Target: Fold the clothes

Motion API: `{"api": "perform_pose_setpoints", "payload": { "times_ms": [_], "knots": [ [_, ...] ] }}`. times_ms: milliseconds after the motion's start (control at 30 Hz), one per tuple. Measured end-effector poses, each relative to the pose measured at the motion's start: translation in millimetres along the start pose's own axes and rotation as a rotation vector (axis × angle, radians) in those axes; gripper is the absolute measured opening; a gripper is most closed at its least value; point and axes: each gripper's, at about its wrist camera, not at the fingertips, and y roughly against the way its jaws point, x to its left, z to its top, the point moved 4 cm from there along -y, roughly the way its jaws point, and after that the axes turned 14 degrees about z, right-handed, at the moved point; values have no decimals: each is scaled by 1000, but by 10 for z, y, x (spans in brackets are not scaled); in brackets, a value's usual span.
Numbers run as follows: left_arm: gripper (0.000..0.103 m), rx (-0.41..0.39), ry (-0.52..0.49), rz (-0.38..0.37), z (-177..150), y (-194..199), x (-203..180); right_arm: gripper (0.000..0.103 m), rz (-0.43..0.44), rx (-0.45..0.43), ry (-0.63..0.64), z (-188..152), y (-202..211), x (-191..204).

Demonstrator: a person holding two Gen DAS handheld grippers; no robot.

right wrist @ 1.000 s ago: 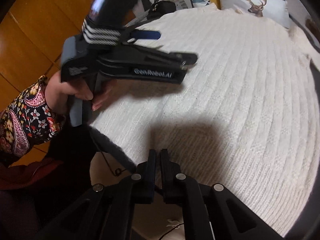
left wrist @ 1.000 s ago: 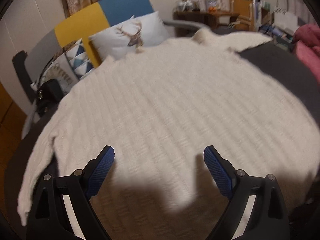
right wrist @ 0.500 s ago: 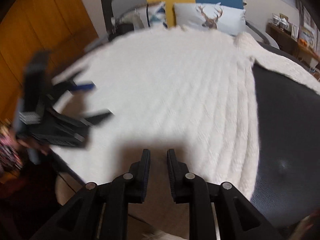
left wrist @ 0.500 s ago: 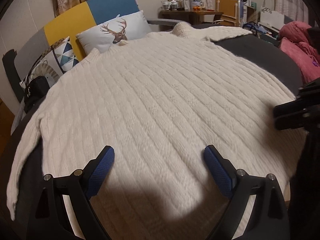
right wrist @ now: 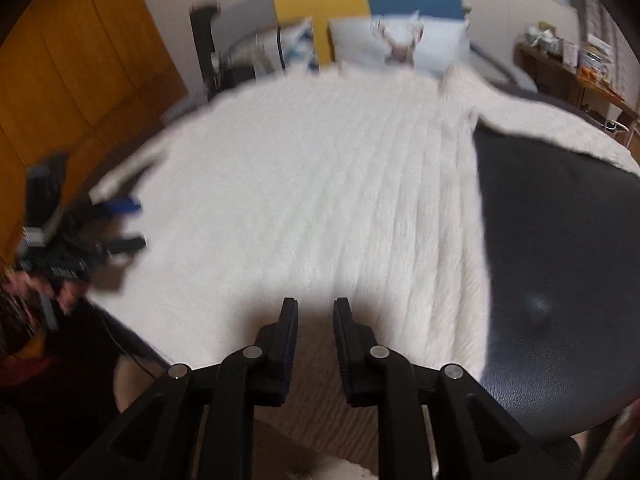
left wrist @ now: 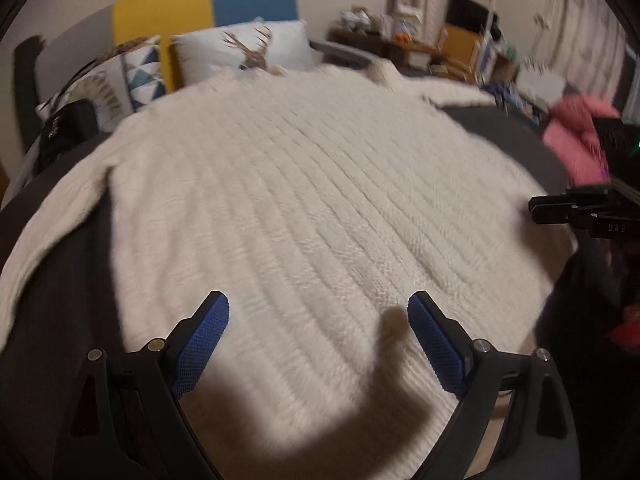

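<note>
A cream knit sweater (left wrist: 304, 208) lies spread flat on the dark table (right wrist: 560, 240) in front of me. My left gripper (left wrist: 318, 320) hangs over its near hem, fingers spread wide and empty. My right gripper (right wrist: 316, 316) holds nothing, with only a narrow gap between its fingers. A deer pillow (left wrist: 244, 52) sits behind.
</note>
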Motion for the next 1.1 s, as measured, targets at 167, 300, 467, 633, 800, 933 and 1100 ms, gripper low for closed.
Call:
{"api": "perform_pose_setpoints", "payload": {
  "times_ms": [167,300,467,633,800,933,1100],
  "knots": [
    [94,-11,-59,164,-235,-3,115,18,-60,56,39,-11,-88,-57],
    [94,-9,-26,169,-375,-17,250,18,-106,113,44,-145,-156,-212],
    [94,23,-2,166,-361,-42,411,17,-75,111,5,-149,-105,-310],
    [94,-23,64,207,-84,84,436,18,-82,109,-19,-112,-46,-350],
    [94,-49,7,200,220,-64,69,18,-110,100,-42,-88,8,-421],
    [94,-10,-99,256,255,-283,-155,19,-121,95,-72,-64,54,-485],
    [94,-14,-31,240,421,-328,-109,19,-119,-8,-71,254,168,-582]
  ]
}}
